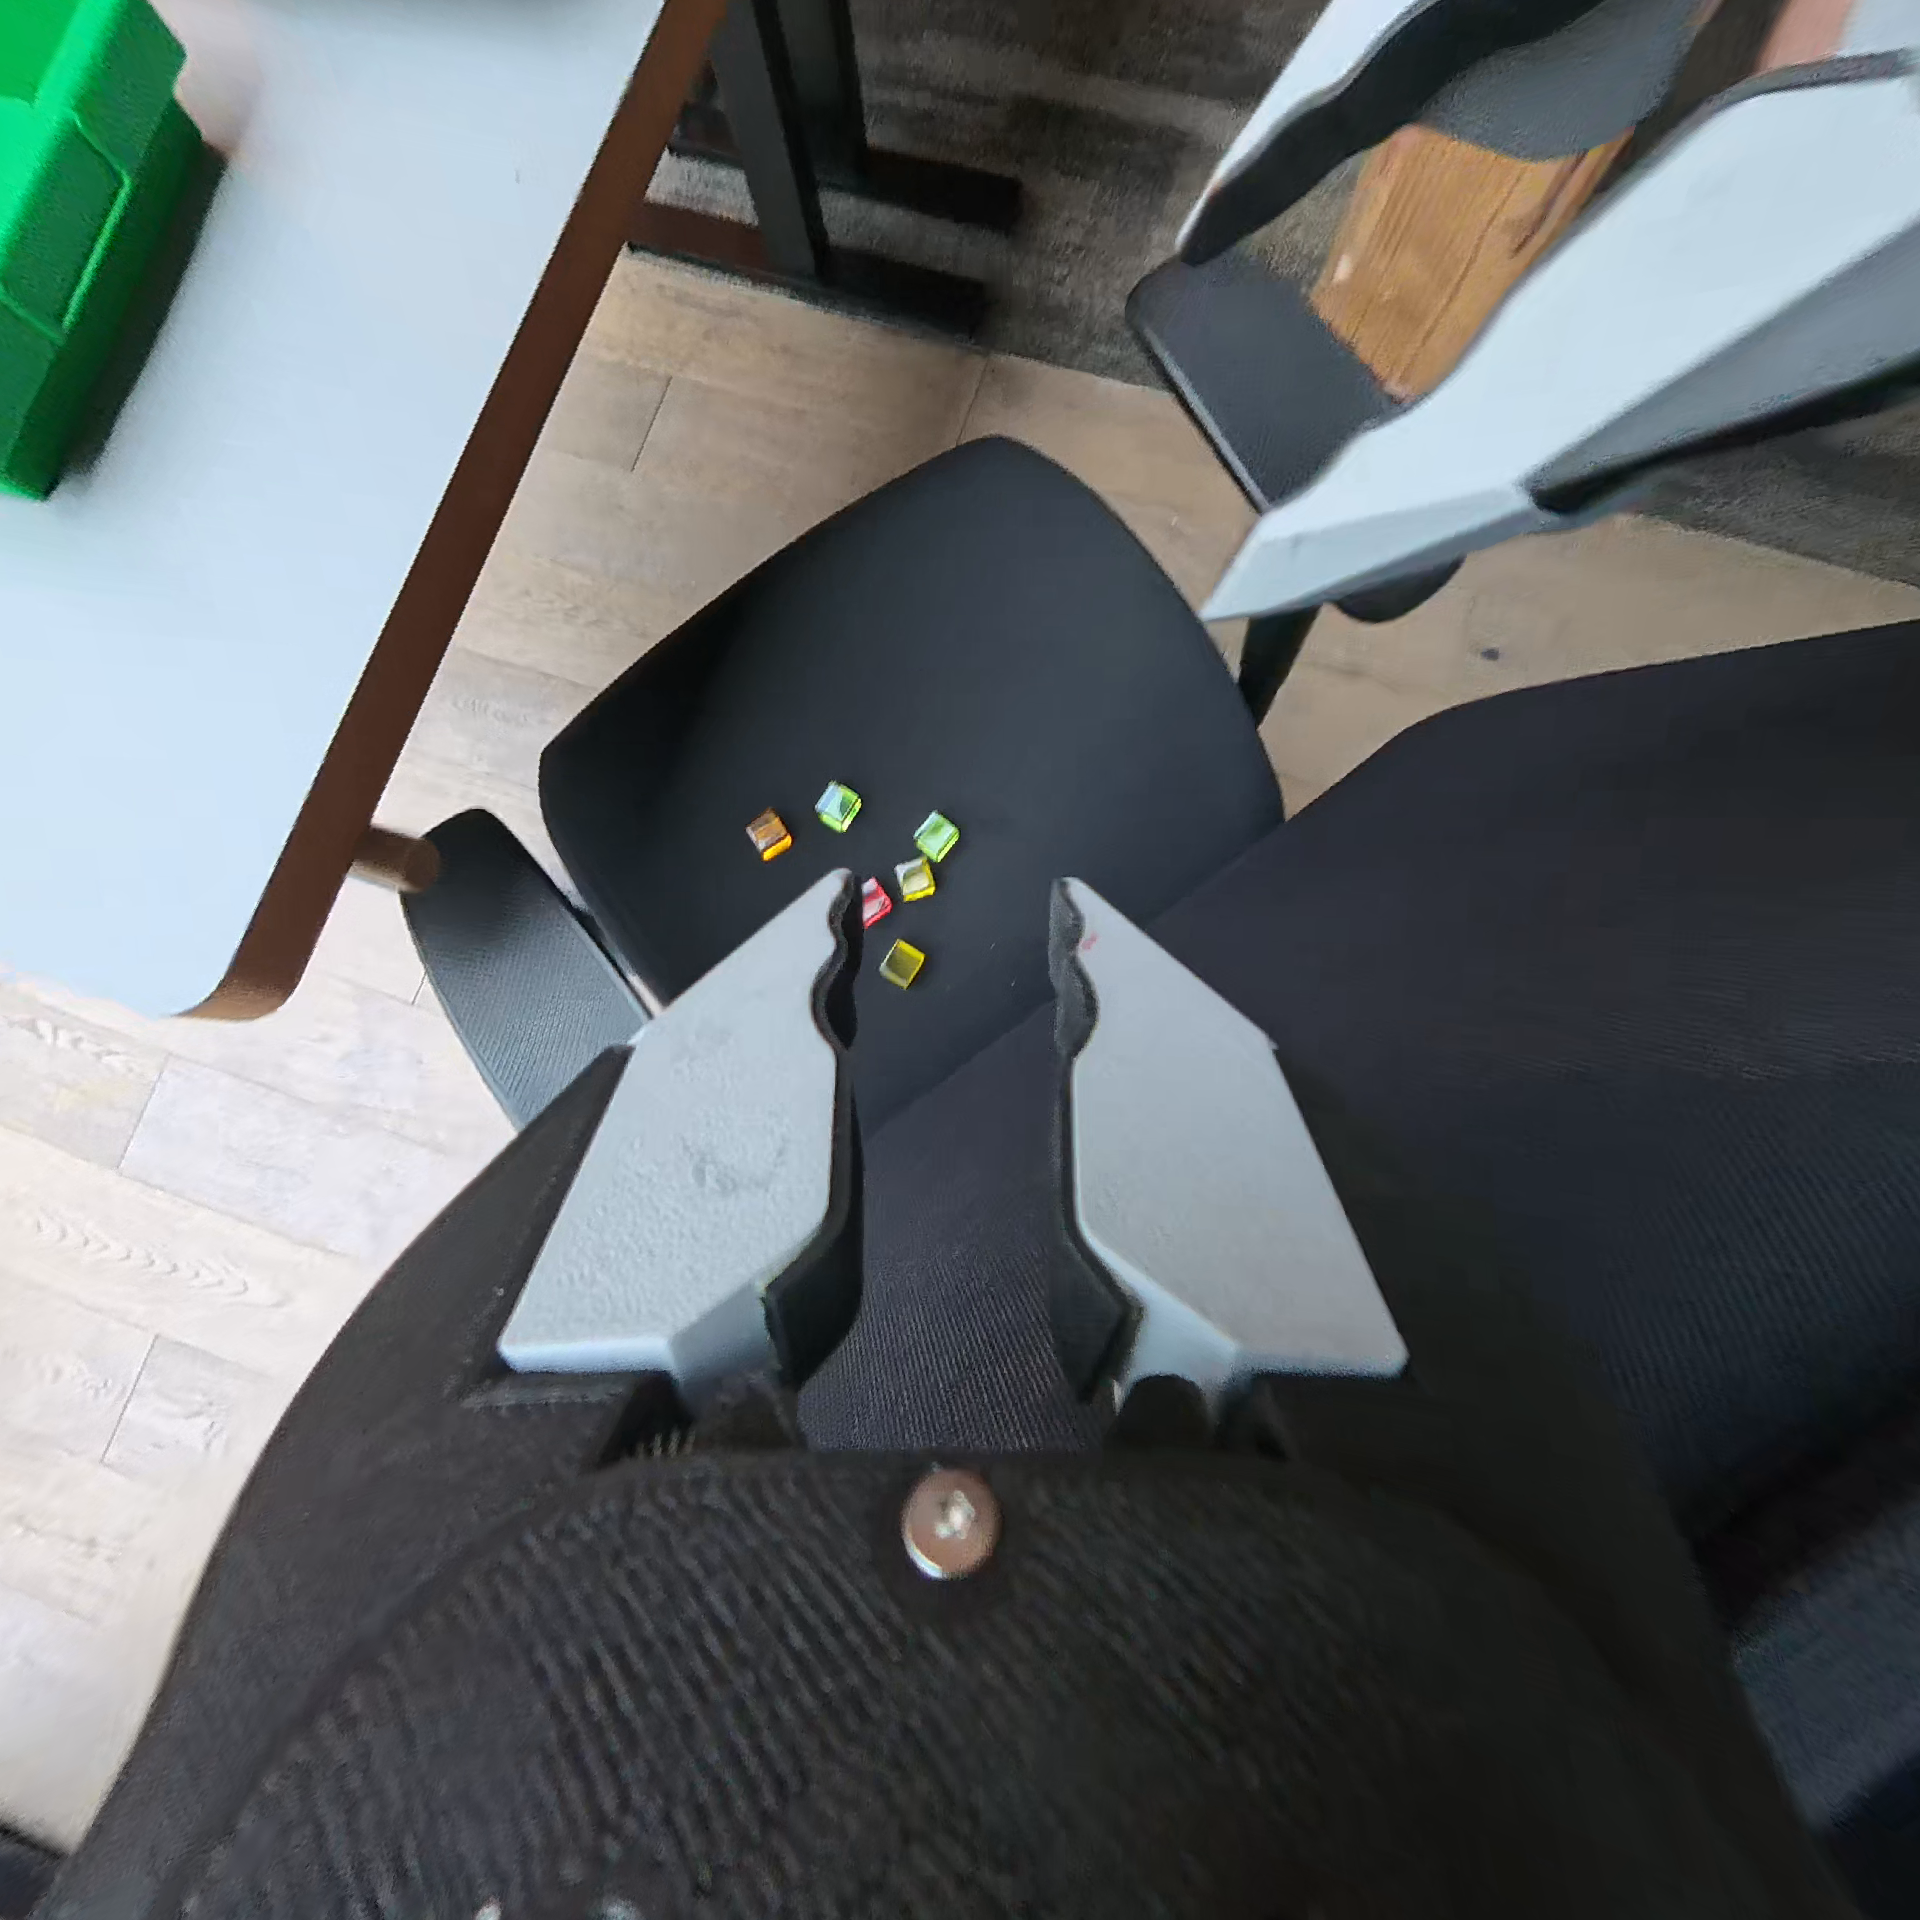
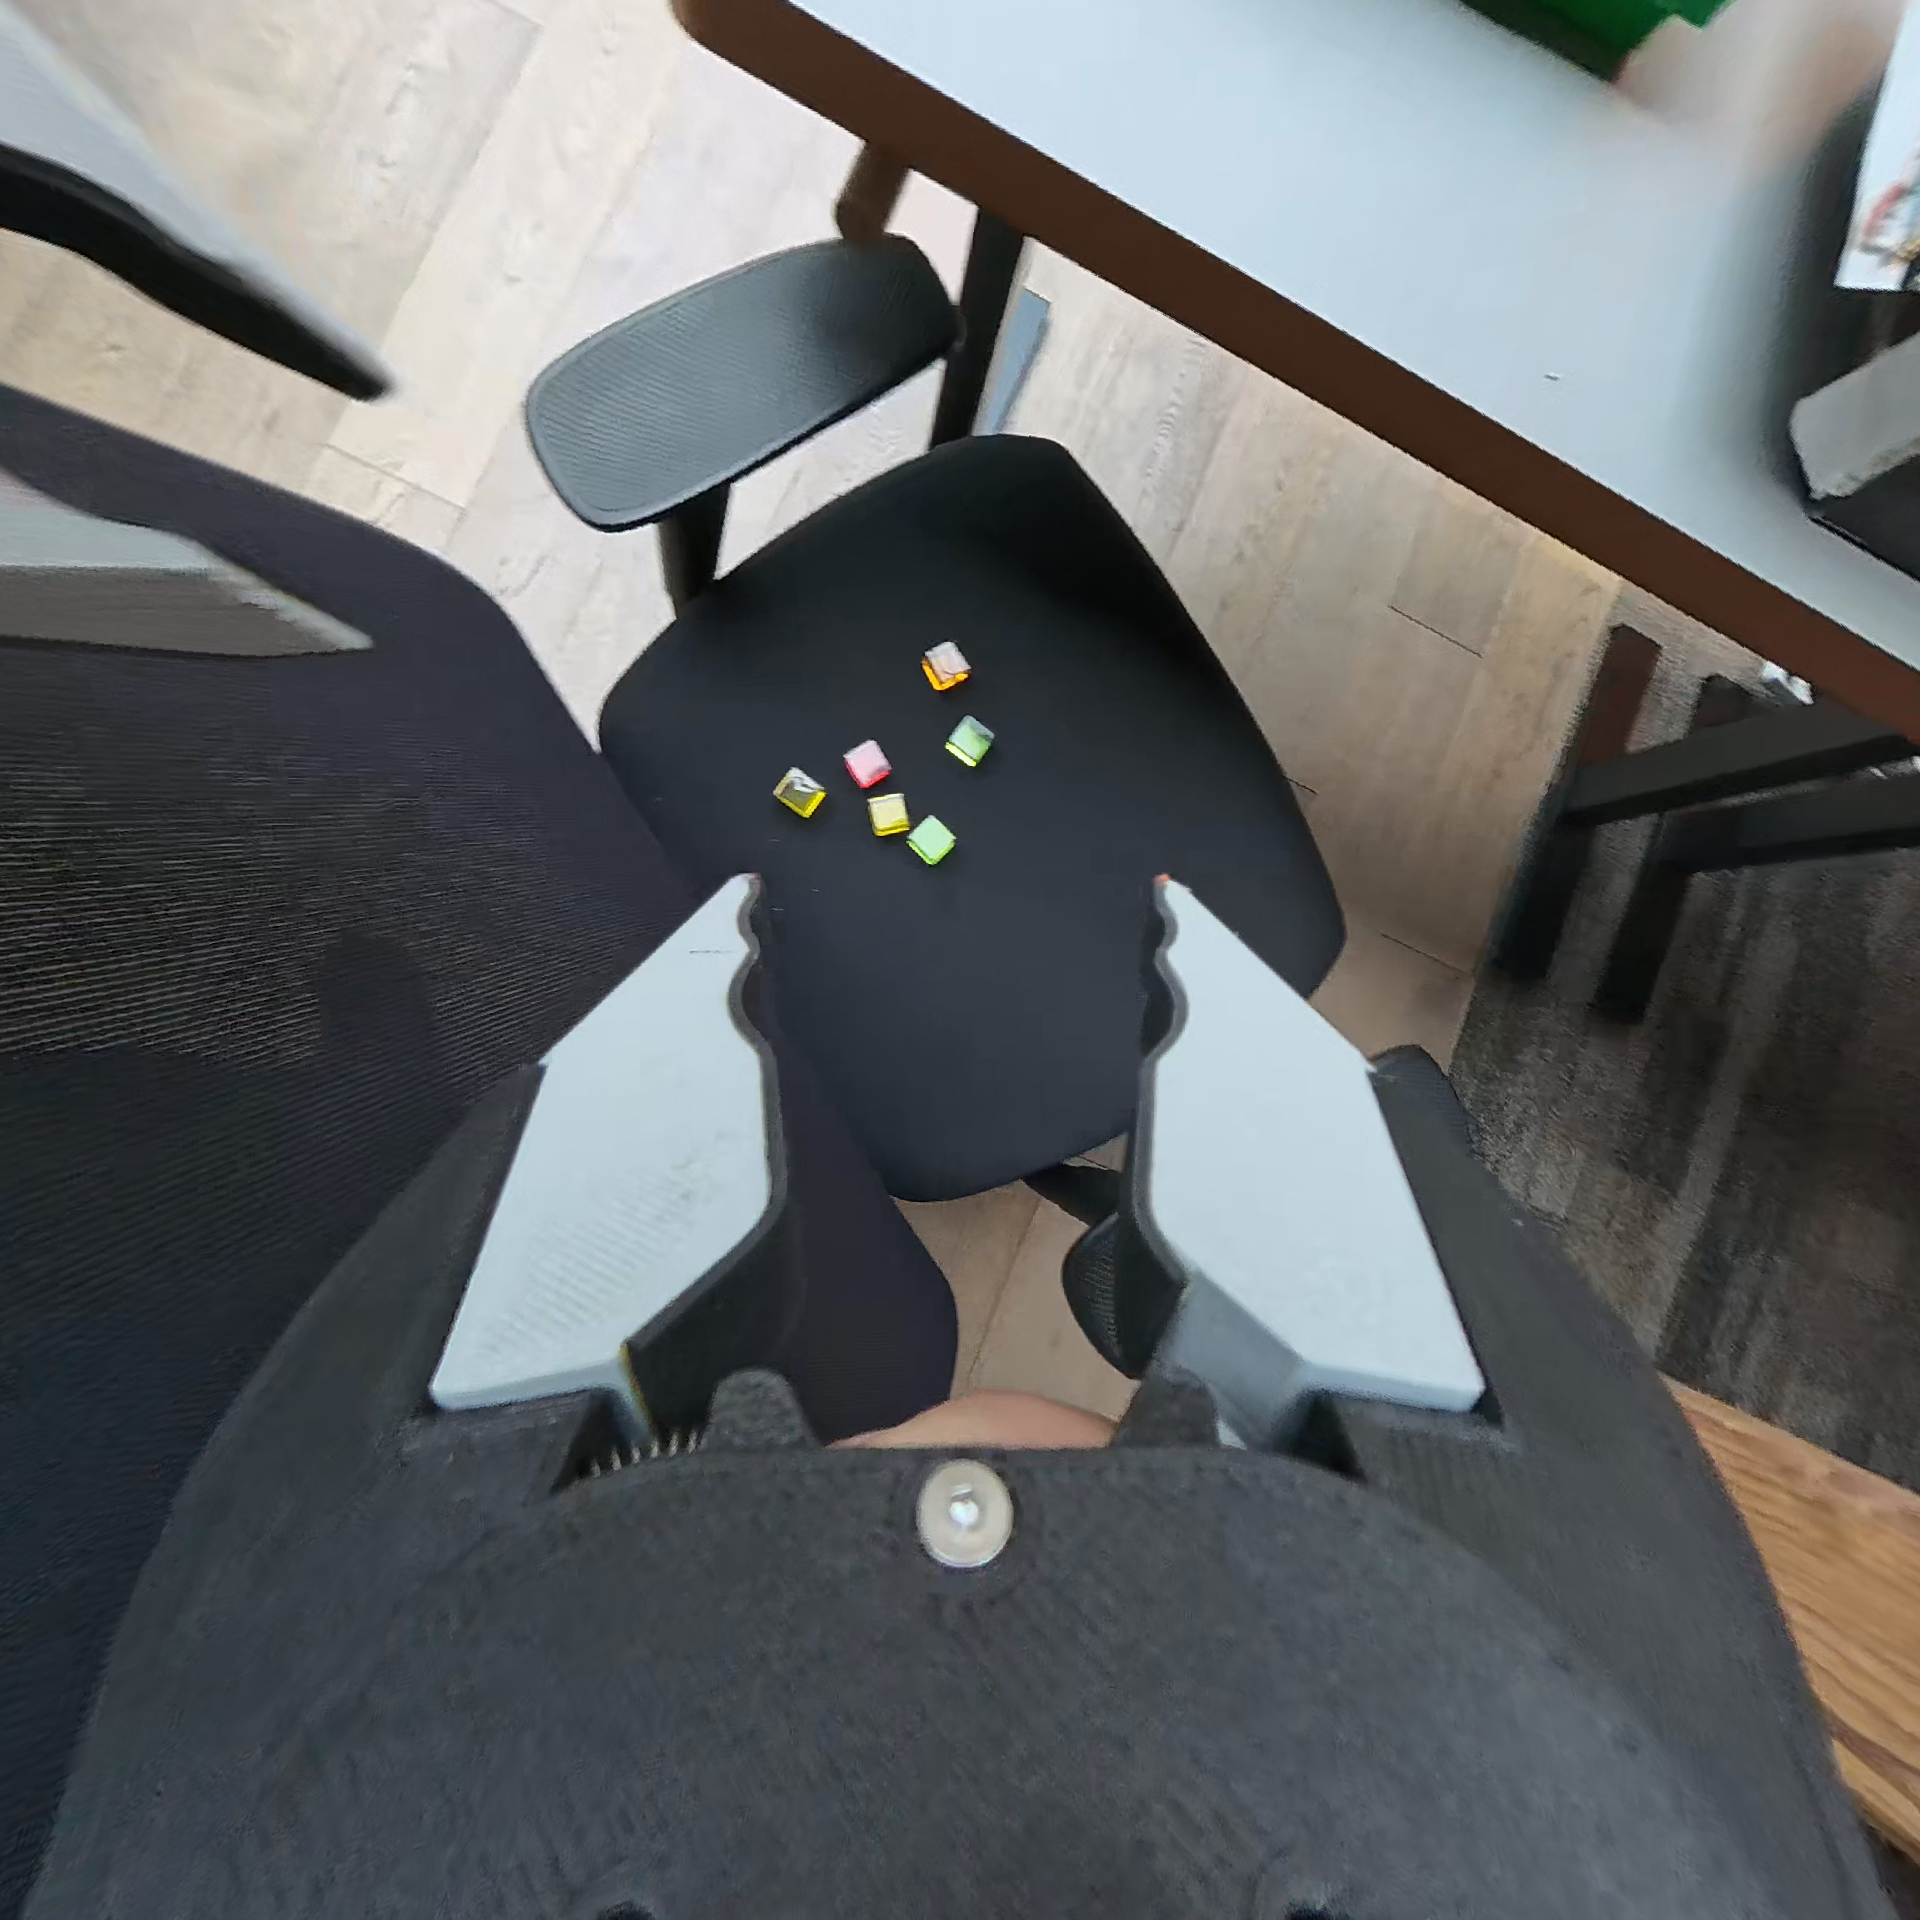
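Several small shiny cubes, orange [image 1: 769, 834], green [image 1: 838, 806], yellow [image 1: 902, 963] and red [image 1: 875, 900], lie scattered on a black chair seat [image 1: 987, 644]. My left gripper [image 1: 954, 904] is open and empty, held above the seat, and its left fingertip partly covers the red cube. My right gripper [image 2: 958, 894] is open wide and empty, above the seat [image 2: 935, 1018], with the cubes just beyond its tips: orange [image 2: 945, 665], pink-red [image 2: 868, 764], yellow [image 2: 888, 814], green [image 2: 931, 840]. Each gripper's fingers show blurred in the other's view [image 1: 1662, 312] [image 2: 156, 613].
A pale grey table with a dark edge [image 1: 312, 520] [image 2: 1351, 260] stands beside the chair, with a green box [image 1: 73, 260] on it. The chair has an armrest [image 2: 743, 395] and a black mesh back [image 1: 1558, 935]. A wooden piece [image 1: 1455, 239] and a dark rug [image 2: 1714, 1143] lie to the side.
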A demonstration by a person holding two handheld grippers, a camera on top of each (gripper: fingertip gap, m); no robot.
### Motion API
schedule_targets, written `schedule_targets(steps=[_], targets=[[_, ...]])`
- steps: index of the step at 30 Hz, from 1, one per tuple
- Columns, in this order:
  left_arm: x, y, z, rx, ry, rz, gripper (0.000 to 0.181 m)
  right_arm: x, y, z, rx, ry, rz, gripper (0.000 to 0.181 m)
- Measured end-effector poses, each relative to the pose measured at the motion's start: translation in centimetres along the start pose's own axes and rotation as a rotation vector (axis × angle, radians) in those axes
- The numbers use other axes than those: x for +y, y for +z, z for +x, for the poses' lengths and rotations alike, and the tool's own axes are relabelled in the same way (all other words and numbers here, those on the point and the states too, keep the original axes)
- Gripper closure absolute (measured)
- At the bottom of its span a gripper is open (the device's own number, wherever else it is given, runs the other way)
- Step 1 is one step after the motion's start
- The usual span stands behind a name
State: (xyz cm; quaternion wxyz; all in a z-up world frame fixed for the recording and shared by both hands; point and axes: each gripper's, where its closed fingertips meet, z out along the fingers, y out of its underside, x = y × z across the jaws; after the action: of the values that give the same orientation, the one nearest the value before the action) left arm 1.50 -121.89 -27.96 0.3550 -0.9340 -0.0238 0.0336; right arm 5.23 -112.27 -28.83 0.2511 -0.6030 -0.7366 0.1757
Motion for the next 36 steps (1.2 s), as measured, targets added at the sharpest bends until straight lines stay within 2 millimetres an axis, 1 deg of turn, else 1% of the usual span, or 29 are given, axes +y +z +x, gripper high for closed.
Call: schedule_targets(steps=[5,8,9,12,14,16,18,21,23,24,26,27,28,29,30,31,32,33,36], targets=[[-2.0,-1.7,1.6,0.075,0.051,0.141,0.15,2.2,0.5,4.0,0.171,0.03,-0.07,0.112],[-2.6,-2.3,1.7,0.061,0.079,0.172,0.151,3.1,0.1,6.3,0.292,0.022,-0.104,0.112],[-3.1,-2.7,1.6,0.049,0.088,0.195,0.15,3.2,-0.1,6.9,0.327,0.013,-0.112,0.113],[-5.5,-5.1,1.1,0.037,0.061,0.277,0.149,3.2,-0.8,8.3,0.413,-0.04,-0.132,0.113],[-6.5,-6.7,0.1,0.017,0.042,0.3,0.147,3.0,-0.9,8.6,0.438,-0.075,-0.133,0.114],[-6.4,-7.4,-1.0,0.021,0.023,0.268,0.141,2.9,-0.5,8.9,0.432,-0.098,-0.131,0.113],[-5.2,-7.6,-2.4,0.02,-0.012,0.207,0.133,2.7,0.4,9.1,0.399,-0.111,-0.122,0.11],[-3.1,-8.2,-5.8,-0.088,-0.028,0.145,0.131,2.2,2.3,10.1,0.358,-0.189,-0.107,0.11],[-1.7,-8.3,-7.7,-0.183,-0.025,0.115,0.129,2.5,4.2,10.8,0.319,-0.236,-0.107,0.11],[-1.4,-8.2,-8.0,-0.2,-0.036,0.111,0.13,2.8,5.3,11.0,0.292,-0.25,-0.107,0.109],[-1.4,-7.6,-8.3,-0.216,-0.036,0.12,0.132,3.7,7.7,11.3,0.242,-0.27,-0.106,0.109],[-1.2,-7.0,-8.4,-0.222,-0.033,0.122,0.134,4.2,9.0,11.3,0.219,-0.275,-0.105,0.109],[-0.5,-6.4,-8.7,-0.234,-0.031,0.088,0.135,4.8,10.2,11.3,0.19,-0.273,-0.101,0.109],[-0.1,-6.2,-9.2,-0.258,-0.047,0.051,0.136,5.4,11.5,10.9,0.15,-0.261,-0.096,0.108],[-0.1,-6.2,-9.3,-0.257,-0.062,0.055,0.137,6.0,12.7,10.3,0.098,-0.244,-0.089,0.106],[-0.2,-6.3,-9.3,-0.261,-0.068,0.062,0.143,6.7,13.8,9.5,0.041,-0.23,-0.078,0.105],[-0.1,-6.3,-9.5,-0.275,-0.063,0.056,0.145,7.5,14.9,8.5,-0.019,-0.22,-0.069,0.103],[0.1,-6.1,-9.4,-0.284,-0.052,0.039,0.145,8.5,16.0,7.5,-0.074,-0.213,-0.075,0.102],[0.6,-5.7,-9.2,-0.298,-0.024,0.005,0.146,12.3,18.8,5.0,-0.188,-0.197,-0.138,0.112]])
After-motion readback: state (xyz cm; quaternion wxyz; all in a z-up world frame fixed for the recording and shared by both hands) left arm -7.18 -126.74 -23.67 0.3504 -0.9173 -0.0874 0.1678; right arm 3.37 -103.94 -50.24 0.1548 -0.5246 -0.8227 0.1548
